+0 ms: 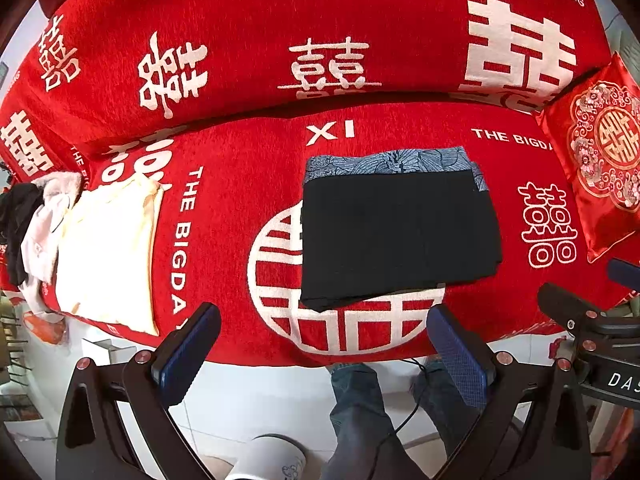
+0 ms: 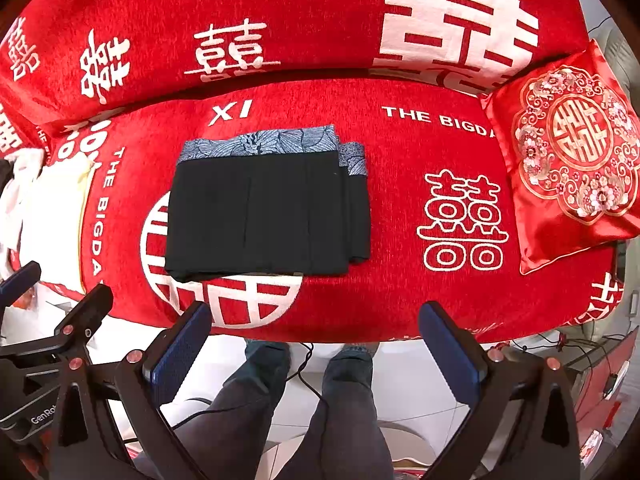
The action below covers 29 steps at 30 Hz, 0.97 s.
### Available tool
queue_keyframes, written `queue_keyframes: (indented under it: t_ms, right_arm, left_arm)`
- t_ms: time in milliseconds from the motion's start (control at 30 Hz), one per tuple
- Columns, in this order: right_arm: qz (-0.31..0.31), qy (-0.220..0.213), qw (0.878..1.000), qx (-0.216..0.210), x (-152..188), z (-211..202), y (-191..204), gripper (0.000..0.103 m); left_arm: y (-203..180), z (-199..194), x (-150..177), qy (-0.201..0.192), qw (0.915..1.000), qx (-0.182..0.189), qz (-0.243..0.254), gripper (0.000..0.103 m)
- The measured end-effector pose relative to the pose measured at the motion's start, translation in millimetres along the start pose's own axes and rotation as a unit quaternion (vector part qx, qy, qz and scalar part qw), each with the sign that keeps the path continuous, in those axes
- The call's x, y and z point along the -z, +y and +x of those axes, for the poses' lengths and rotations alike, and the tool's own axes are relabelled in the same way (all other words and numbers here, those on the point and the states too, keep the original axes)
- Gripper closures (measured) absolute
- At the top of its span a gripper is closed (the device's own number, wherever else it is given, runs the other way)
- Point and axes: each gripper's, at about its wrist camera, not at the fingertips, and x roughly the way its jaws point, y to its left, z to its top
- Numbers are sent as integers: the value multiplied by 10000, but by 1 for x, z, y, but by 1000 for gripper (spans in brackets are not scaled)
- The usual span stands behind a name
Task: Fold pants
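Note:
The black pants (image 1: pixel 396 236) lie folded into a flat rectangle on the red sofa seat (image 1: pixel 240 184), with a blue patterned waistband along the far edge. They also show in the right wrist view (image 2: pixel 264 216). My left gripper (image 1: pixel 324 320) is open and empty, held back over the seat's front edge, near side of the pants. My right gripper (image 2: pixel 316 320) is open and empty, also at the front edge, apart from the pants. The right gripper's body shows at the right edge of the left wrist view.
A folded cream garment (image 1: pixel 108 252) and a pile of clothes (image 1: pixel 28 232) lie on the seat's left. A red embroidered cushion (image 2: pixel 568 156) leans at the right. The person's legs (image 2: pixel 320 400) and a cable stand on the white floor below.

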Motion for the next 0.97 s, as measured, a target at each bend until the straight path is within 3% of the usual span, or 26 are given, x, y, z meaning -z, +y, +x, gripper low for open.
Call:
queue_keyframes:
  t_ms: [967]
  right_arm:
    - [45,-12,10000,15,3,1,2,0]
  left_arm:
    - [5,2,3,-106,9999,82,-46,0]
